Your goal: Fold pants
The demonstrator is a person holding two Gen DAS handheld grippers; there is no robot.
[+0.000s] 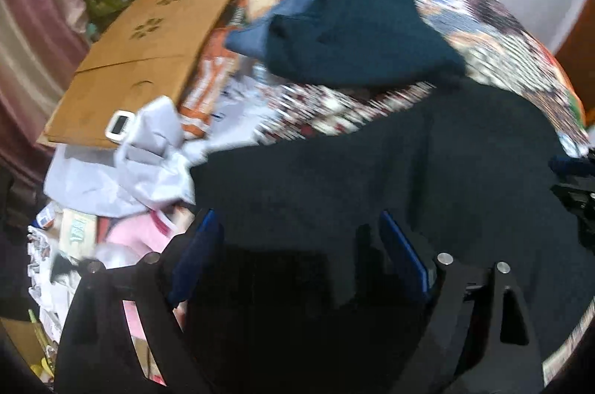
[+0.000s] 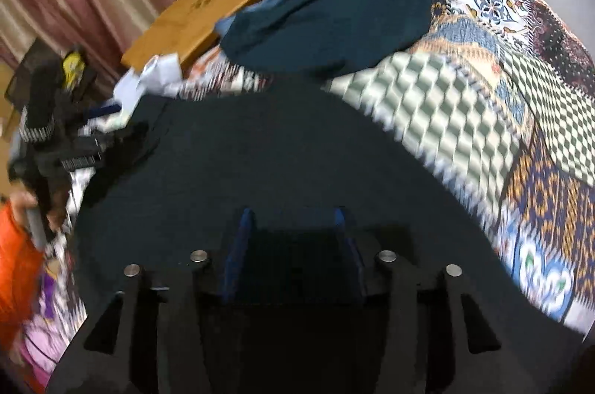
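The dark pants point(image 1: 390, 171) point(image 2: 260, 163) lie spread on the patterned bedspread point(image 1: 502, 33) point(image 2: 483, 96), filling the near part of both views. The left gripper point(image 1: 297, 238) and right gripper point(image 2: 293, 223) hang over them with fingers spread apart; whether cloth is caught between them I cannot tell. Farther off lies a teal garment point(image 1: 357, 33) point(image 2: 334, 15); far left, a cardboard sheet point(image 1: 148, 52) point(image 2: 208, 11).

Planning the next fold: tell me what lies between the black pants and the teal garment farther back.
A bare strip of patterned bedspread separates black pants from teal garment; the right wrist view shows it best.
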